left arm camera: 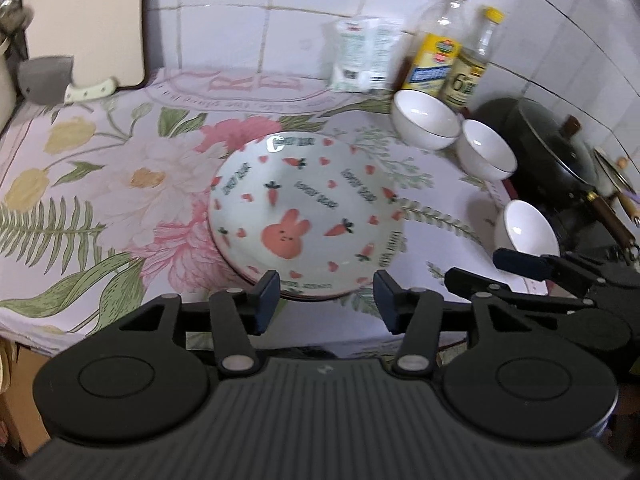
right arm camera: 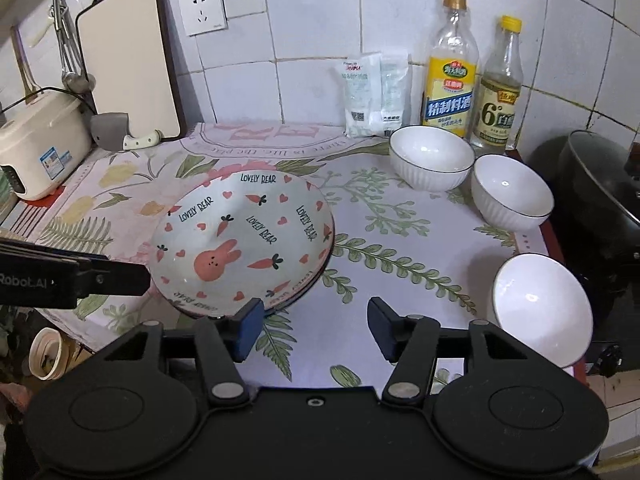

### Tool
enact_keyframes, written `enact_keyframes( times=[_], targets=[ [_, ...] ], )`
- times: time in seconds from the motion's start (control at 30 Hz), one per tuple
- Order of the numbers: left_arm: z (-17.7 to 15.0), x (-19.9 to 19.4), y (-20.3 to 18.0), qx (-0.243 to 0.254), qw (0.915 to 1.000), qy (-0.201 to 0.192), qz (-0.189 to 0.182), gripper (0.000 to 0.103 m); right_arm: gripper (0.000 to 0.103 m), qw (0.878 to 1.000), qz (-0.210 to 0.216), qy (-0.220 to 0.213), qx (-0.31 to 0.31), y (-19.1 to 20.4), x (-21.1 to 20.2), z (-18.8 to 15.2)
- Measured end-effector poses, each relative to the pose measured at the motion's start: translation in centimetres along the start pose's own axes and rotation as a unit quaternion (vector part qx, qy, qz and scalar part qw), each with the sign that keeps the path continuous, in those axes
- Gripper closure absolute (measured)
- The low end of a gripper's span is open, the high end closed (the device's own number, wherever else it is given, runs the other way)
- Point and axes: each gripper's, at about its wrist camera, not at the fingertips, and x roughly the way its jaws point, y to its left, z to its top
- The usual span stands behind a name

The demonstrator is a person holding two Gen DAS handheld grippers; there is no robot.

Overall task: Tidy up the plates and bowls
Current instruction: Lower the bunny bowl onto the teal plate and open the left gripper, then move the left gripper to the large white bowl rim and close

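White-tiled kitchen corner, tabletop (right arm camera: pixel 400 240) under a floral cloth. The stack of round ceramic plates with pink bunny and carrot prints (right arm camera: pixel 244 240) sits mid-cloth. Three plain white ceramic bowls are off to the right: two (right arm camera: pixel 430 158) (right arm camera: pixel 512 192) near the bottles, one (right arm camera: pixel 542 308) at the front edge. Left gripper (left arm camera: pixel 326 300) and right gripper (right arm camera: pixel 316 328) both hang with jaws apart, nothing between them.
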Motion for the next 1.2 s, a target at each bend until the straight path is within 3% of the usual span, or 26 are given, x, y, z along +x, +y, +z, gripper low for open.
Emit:
enact_keyframes(
  times=[0.2,0.4,0.7,0.83,0.93,1.2],
  targets=[
    [-0.4,-0.8,-2.3,0.019,0.9997,-0.003,-0.012,0.035,0.033,0.999,0.005,-0.03,-0.029,-1.1,-2.5,-1.5],
    [-0.7,-0.8,-4.6,0.039,0.9989,-0.012,-0.022,0.029,0.032,0.997,0.001,-0.068,-0.023,-3.4,-4.5,-3.7],
    [-1.4,0.9,-8.0,0.047,0.9977,-0.03,-0.038,0.027,0.031,0.991,-0.016,-0.13,-0.004,-8.5,-5.9,-7.3],
    [-1.6,2.2,-9.7,0.052,0.9971,-0.033,-0.044,0.027,0.027,0.984,-0.045,-0.169,0.005,-10.4,-6.0,-8.5],
    [-1.6,3.3,-11.1,0.055,0.9966,-0.036,-0.049,0.027,0.016,0.982,-0.071,-0.176,0.018,-11.7,-5.5,-8.8],
    [-0.6,7.4,-14.5,0.031,0.9955,-0.05,-0.074,0.027,0.016,0.975,-0.092,-0.179,0.095,-16.2,-3.0,-9.6]
  ],
)
